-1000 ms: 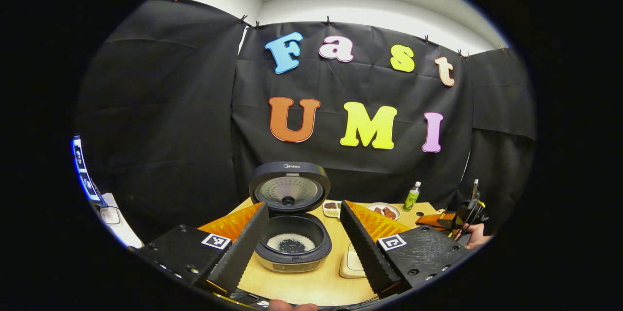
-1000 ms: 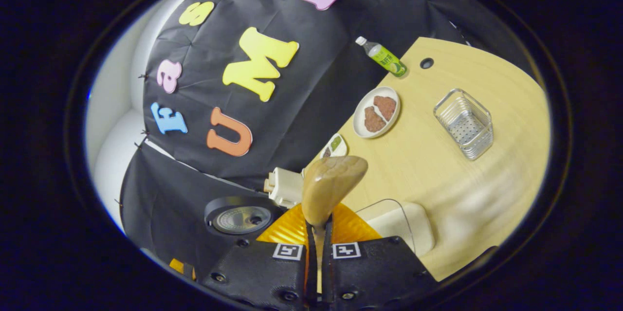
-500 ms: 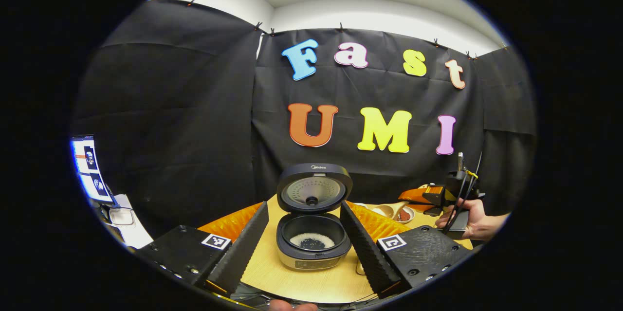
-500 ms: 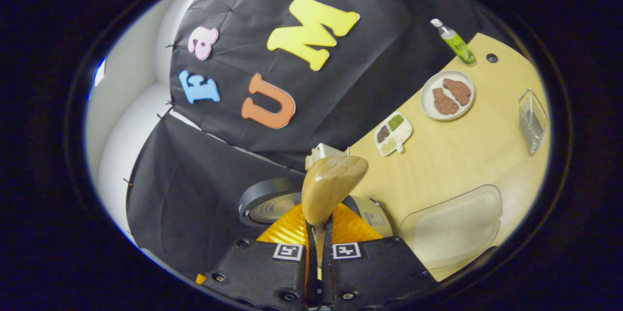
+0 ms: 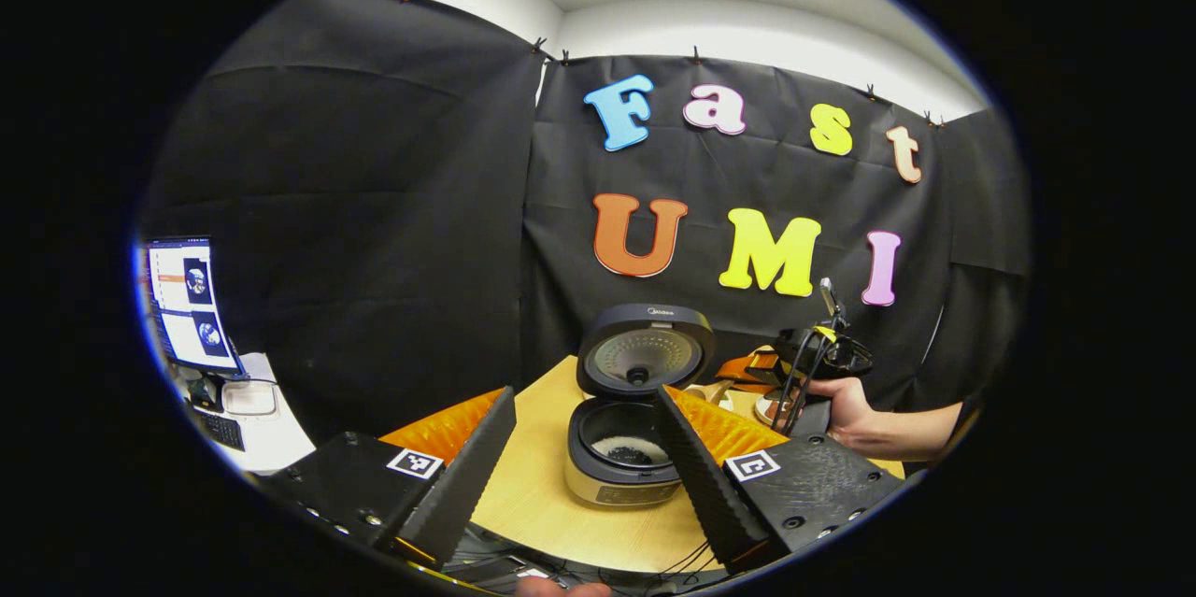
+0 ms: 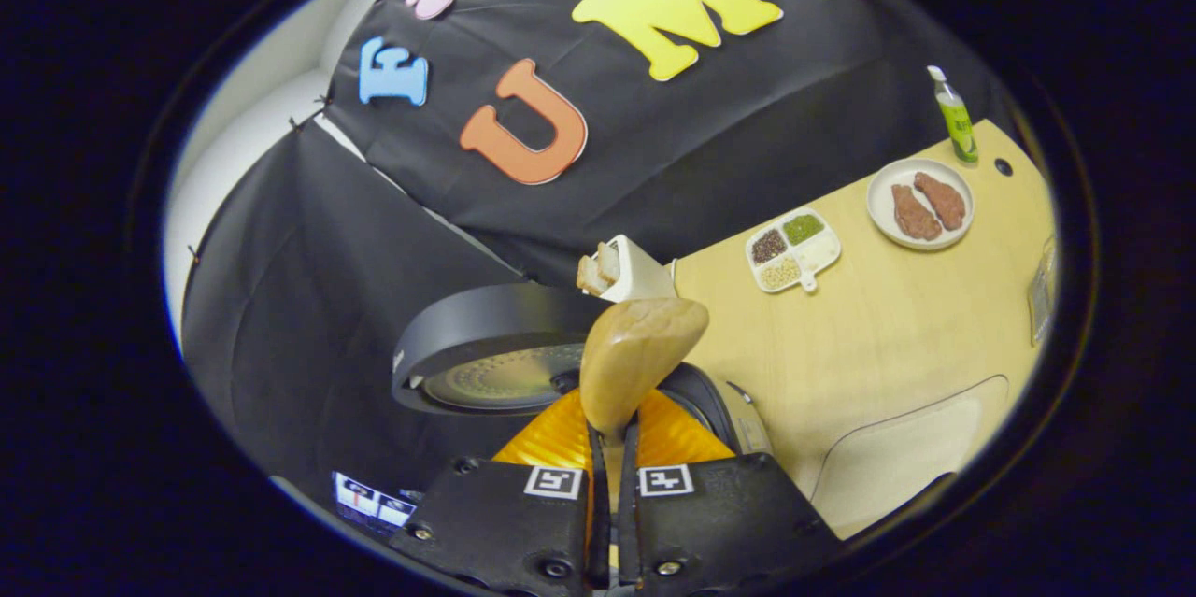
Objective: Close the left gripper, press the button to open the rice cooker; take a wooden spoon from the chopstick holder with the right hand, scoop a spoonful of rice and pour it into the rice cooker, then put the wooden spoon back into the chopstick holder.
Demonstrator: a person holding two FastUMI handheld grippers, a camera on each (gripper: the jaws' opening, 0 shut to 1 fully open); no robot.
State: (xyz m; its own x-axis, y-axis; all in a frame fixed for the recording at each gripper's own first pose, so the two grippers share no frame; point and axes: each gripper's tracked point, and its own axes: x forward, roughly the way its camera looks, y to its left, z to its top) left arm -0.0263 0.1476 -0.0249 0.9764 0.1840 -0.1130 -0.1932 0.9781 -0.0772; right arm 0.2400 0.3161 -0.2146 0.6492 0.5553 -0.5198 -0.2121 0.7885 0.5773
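A green bottle (image 6: 955,116) is seen upright at the far edge of the wooden table (image 6: 869,335). Just beside it, a round plate (image 6: 920,204) is laid with two brown pieces. Nearer in, a divided dish (image 6: 794,248) of dark, green and pale grains is set. A clear lidded container (image 6: 902,457) is found at the near edge. Off the table, a lit monitor (image 5: 187,303) is glimpsed.

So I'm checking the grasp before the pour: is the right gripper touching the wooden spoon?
Touching. In the right gripper view, the right gripper has both fingers pressed against the wooden spoon handle, its bowl sticking out ahead.
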